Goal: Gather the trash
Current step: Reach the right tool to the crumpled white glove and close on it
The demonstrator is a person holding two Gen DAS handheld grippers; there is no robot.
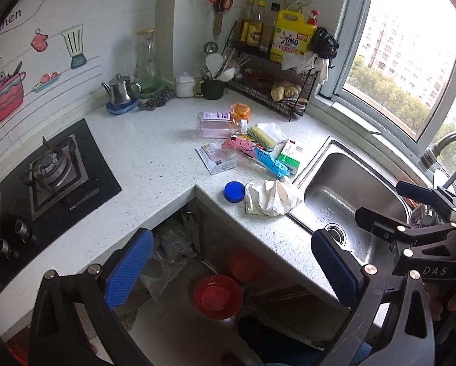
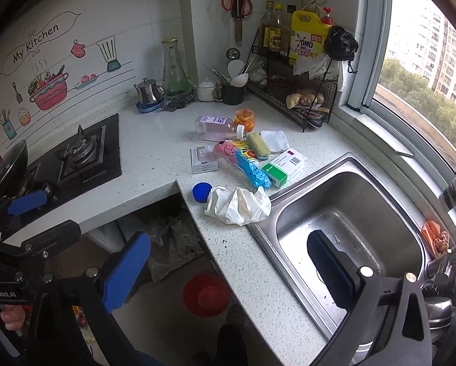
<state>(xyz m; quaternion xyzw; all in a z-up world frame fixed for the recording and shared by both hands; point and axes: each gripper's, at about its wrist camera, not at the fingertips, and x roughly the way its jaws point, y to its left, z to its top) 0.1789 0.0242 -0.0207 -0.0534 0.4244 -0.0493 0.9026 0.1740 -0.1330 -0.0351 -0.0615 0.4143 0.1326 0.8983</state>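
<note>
Both the left gripper (image 1: 232,270) and right gripper (image 2: 231,270) hang wide open and empty off the counter's edge, well short of the crumpled white paper (image 2: 238,205) beside the sink (image 2: 389,183), where I'd say a careless grab could nudge it into the basin.

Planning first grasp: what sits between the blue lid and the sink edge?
A crumpled white glove fills that stretch, touching the blue lid and reaching the sink rim. Both wrist views show it; the right wrist view is clearest.
</note>
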